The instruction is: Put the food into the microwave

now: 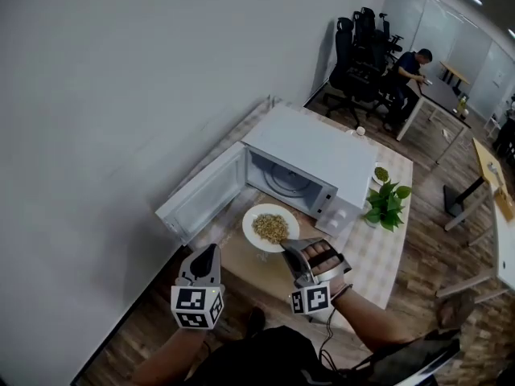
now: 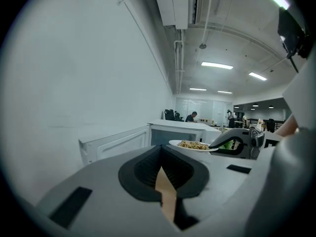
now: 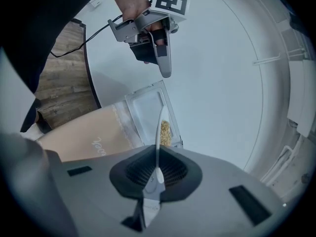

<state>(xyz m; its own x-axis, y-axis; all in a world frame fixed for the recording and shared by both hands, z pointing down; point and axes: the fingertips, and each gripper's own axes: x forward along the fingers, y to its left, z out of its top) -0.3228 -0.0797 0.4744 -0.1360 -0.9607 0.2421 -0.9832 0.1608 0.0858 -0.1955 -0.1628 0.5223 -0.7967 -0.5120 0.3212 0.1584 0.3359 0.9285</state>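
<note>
The white microwave [image 1: 318, 155] stands on the table with its door [image 1: 205, 193] swung open to the left, cavity [image 1: 286, 182] showing. A white plate [image 1: 270, 227] of brownish food hangs level just in front of the opening. My right gripper [image 1: 291, 253] is shut on its near rim. In the right gripper view the plate [image 3: 159, 127] runs edge-on between the jaws of the right gripper [image 3: 157, 171]. My left gripper [image 1: 209, 256] hovers left of the plate, below the door, shut and holding nothing. From the left gripper [image 2: 162, 176] the plate [image 2: 190, 145] appears ahead to the right.
A potted green plant [image 1: 387, 203] and a small dish [image 1: 381, 174] sit right of the microwave on the checked cloth [image 1: 378, 252]. The white wall [image 1: 121, 95] runs close on the left. Office chairs [image 1: 354, 51] and a seated person [image 1: 409, 69] are far behind.
</note>
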